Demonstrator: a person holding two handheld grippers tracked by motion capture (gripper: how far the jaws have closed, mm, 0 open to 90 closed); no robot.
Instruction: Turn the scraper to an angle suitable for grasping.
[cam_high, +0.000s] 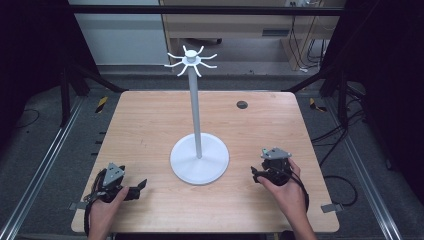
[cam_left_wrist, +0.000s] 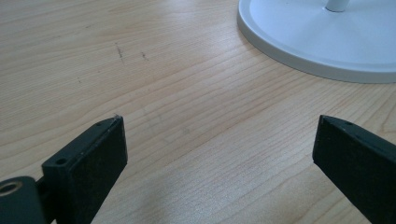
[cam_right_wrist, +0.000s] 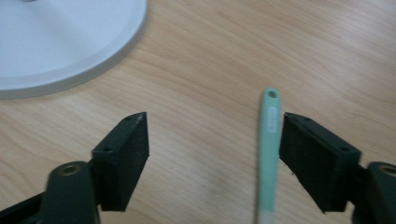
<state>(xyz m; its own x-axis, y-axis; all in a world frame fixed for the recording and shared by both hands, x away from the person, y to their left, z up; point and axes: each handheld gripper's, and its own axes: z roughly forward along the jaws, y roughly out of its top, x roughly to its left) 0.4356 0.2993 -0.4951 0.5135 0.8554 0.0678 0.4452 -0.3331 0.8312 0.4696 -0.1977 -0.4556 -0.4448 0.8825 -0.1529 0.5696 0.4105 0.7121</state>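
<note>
A wooden worktop (cam_high: 150, 120) carries a white hook stand (cam_high: 199, 150). Both hand-held grippers rest wide apart and empty: left (cam_left_wrist: 215, 154), right (cam_right_wrist: 215, 149). A mint-green handle (cam_right_wrist: 269, 140) lies just beside one right jaw; closing off-centre could likely flick it away.

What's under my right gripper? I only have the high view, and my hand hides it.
Observer: A mint-green handle with a hole at its tip lies between the right gripper's jaws.
Operator: Is it clamped?
Observer: No. The jaws are wide apart; it sits close by one, and the other stands well clear.
Operator: And the left gripper?
Observer: The left gripper is open over bare table, with nothing between its jaws.
</note>
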